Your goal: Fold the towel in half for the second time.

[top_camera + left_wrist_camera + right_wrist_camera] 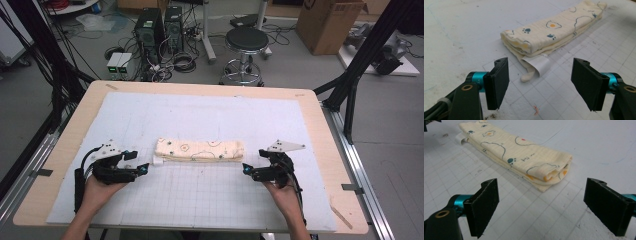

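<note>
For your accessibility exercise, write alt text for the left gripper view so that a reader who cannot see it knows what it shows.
A folded cream cloth printed with paw prints and fried eggs lies on a white gridded mat, a white label sticking out of its near end. In the foreground, the left gripper has its two black jaws wide apart with nothing between them, just short of the cloth.

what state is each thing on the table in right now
cloth: folded into a long strip, lying flat, not held
white tag: sticking out from the cloth's end, curled
left tool: open, short of the cloth's left end
right tool: open, just off the cloth's right end
</note>
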### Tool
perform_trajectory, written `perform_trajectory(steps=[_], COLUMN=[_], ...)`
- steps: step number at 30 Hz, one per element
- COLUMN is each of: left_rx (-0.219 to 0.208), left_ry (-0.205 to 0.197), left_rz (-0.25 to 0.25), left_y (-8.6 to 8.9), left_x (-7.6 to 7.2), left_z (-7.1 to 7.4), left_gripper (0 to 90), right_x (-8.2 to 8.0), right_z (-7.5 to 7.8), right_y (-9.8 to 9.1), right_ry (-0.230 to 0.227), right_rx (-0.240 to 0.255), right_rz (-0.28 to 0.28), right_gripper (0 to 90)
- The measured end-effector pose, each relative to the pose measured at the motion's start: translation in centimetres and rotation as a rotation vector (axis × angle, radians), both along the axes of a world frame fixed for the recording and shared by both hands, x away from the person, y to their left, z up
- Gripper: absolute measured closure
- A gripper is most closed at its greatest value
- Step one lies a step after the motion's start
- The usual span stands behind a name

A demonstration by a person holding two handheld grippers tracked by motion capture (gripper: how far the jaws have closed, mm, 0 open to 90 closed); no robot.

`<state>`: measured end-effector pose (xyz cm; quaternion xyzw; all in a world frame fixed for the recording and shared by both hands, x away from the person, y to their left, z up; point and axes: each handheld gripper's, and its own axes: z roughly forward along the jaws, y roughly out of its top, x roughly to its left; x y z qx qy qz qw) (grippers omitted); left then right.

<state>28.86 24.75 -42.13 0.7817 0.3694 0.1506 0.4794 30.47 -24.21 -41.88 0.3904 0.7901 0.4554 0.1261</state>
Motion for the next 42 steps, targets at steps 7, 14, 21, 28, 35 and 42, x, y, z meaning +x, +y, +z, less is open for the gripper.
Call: perform_trajectory(steps=[7, 14, 21, 28, 35, 42], left_rx=[-0.001, -0.002, 0.004, 0.007, 0.012, 0.015], left_ry=[-0.001, -0.01, -0.013, -0.017, -0.017, -0.019], left_rz=[-0.001, -0.003, -0.006, 0.004, 0.004, 0.007], left_y=[0.0, 0.2, 0.3, 0.5, 0.6, 0.8], left_x=[-0.5, -1.0, -1.5, -2.4, -3.1, -3.7], left_z=[0.0, 0.0, 0.0, 0.0, -0.1, -0.2], left_gripper=[29.5, 29.2, 29.1, 28.6, 28.6, 28.6], right_x=[-0.8, -1.6, -2.2, -3.0, -3.9, -4.5], right_z=[-0.1, -0.1, -0.3, -0.4, -0.5, -0.7], right_y=[-0.3, -0.5, -0.8, -1.3, -1.8, -1.8], right_ry=[-0.007, -0.02, -0.022, -0.024, -0.018, -0.019], right_rx=[-0.005, -0.017, -0.016, -0.015, -0.021, -0.031], right_rz=[-0.004, -0.005, -0.005, -0.006, -0.015, -0.01], right_gripper=[12.2, 12.3, 12.2, 12.2, 12.2, 12.2])
